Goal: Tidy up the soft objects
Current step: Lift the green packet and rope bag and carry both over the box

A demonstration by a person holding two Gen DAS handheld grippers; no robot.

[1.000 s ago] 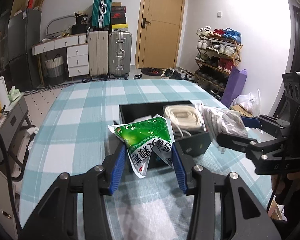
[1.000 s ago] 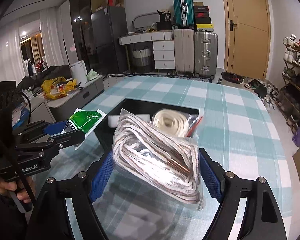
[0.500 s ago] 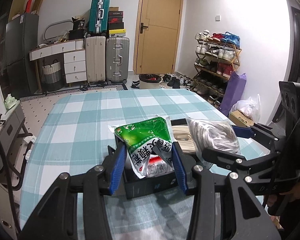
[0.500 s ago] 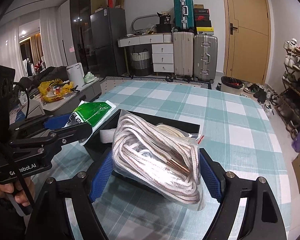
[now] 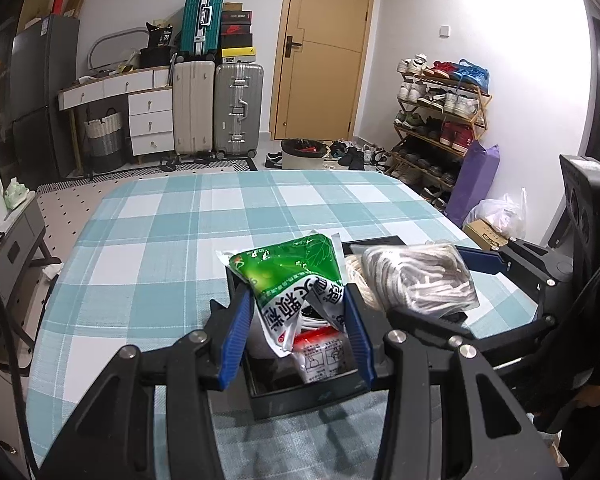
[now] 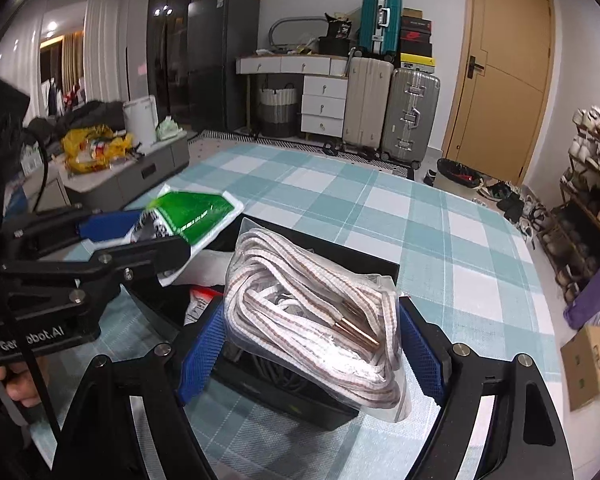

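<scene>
My left gripper (image 5: 296, 320) is shut on a green and white packet (image 5: 288, 276), which hangs over the near end of a black box (image 5: 308, 394) on the checked table. My right gripper (image 6: 312, 340) is shut on a clear bag of white striped laces (image 6: 308, 304), held over the same black box (image 6: 284, 394). In the left wrist view the lace bag (image 5: 420, 280) and the right gripper (image 5: 452, 292) sit just right of the packet. A cream coil of cord (image 5: 354, 272) and a red and white packet (image 5: 320, 350) lie inside the box. The green packet (image 6: 192, 218) shows left in the right wrist view.
The teal checked tablecloth (image 5: 204, 224) stretches beyond the box. A grey side cabinet (image 6: 140, 168) with a yellow bag stands left of the table. Suitcases (image 5: 216, 108), a door and a shoe rack (image 5: 440, 120) line the far wall. A cardboard box (image 6: 588, 360) lies on the floor at right.
Both grippers have moved toward the black box with their loads. The box, once ahead of the grippers, now lies directly beneath them, with the packet and the lace bag above it.
</scene>
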